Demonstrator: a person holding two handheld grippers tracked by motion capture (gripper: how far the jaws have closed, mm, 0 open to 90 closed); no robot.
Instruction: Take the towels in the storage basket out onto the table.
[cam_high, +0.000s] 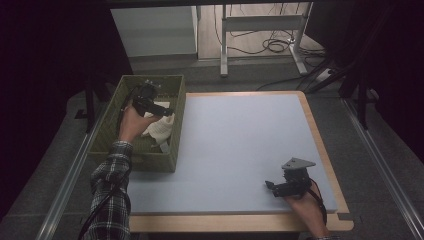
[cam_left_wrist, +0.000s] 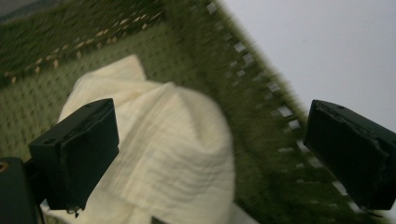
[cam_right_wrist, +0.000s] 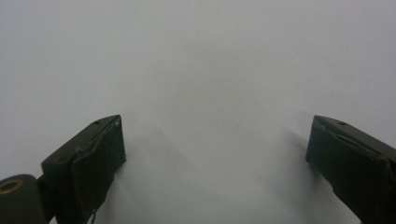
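Your left gripper (cam_high: 161, 107) hung over the green woven basket (cam_high: 116, 102) at the table's far left, jaws spread wide and closed on nothing. In the left gripper view, the cream cloth (cam_left_wrist: 163, 154) lay bunched on the basket floor directly ahead of that gripper (cam_left_wrist: 210, 156), mostly before its left-hand jaw and reaching into the gap; the right-hand jaw stood well off the cloth, over the basket's slotted wall (cam_left_wrist: 261, 107). Whether either jaw touched the fabric could not be told, since the view was blurred. From the high view, the cloth (cam_high: 159, 127) sat just beneath and to the near side of the jaws, within the basket's middle stretch and against its table-side wall. Your left hand (cam_high: 131, 122) gripped the tool from behind, plaid sleeve (cam_high: 111, 192) trailing back toward you. Your right gripper (cam_high: 272, 188) rested low near the pale blue mat (cam_high: 240, 145) at the near right corner, well apart from the basket, grey three-cornered plate (cam_high: 298, 163) on top. In the right gripper view its jaws likewise stood wide, with bare mat surface (cam_right_wrist: 201, 70) ahead of that gripper (cam_right_wrist: 217, 154) and between them; faint shadows fell beside each jaw. The mat lay on a wooden-edged table (cam_high: 320, 135).
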